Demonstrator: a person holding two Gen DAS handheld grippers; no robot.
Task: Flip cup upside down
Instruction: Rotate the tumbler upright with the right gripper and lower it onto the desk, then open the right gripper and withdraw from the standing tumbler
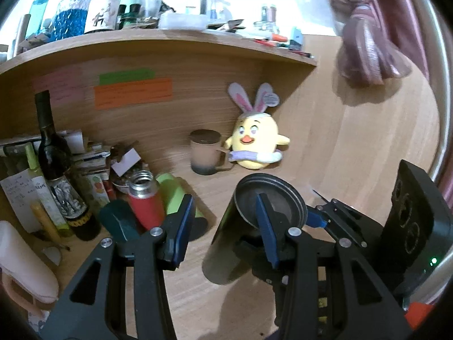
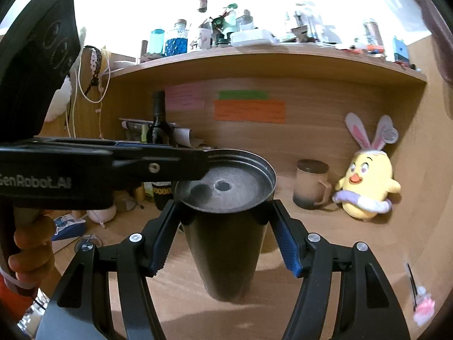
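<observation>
Cluttered wooden worktop [image 2: 354, 255]; right hand-held gripper [image 2: 223, 235] clamped on steel tumbler [image 2: 226, 243], left hand-held gripper [image 1: 223, 232] spread, one finger over its rim; slip risks a drop

- Our left tongs [image 1: 223, 226] are black angular arms with silver round screws and blue ribbed pads [image 1: 266, 232].
- Our right tongs [image 2: 223, 238] match: black frame, silver screws, blue pads [image 2: 287, 245].
- White "GenRobot_AI" lettering [image 2: 35, 182] marks the left unit's side.
- Our bare-skinned hand [image 2: 31, 255] shows an orange sleeve.
</observation>
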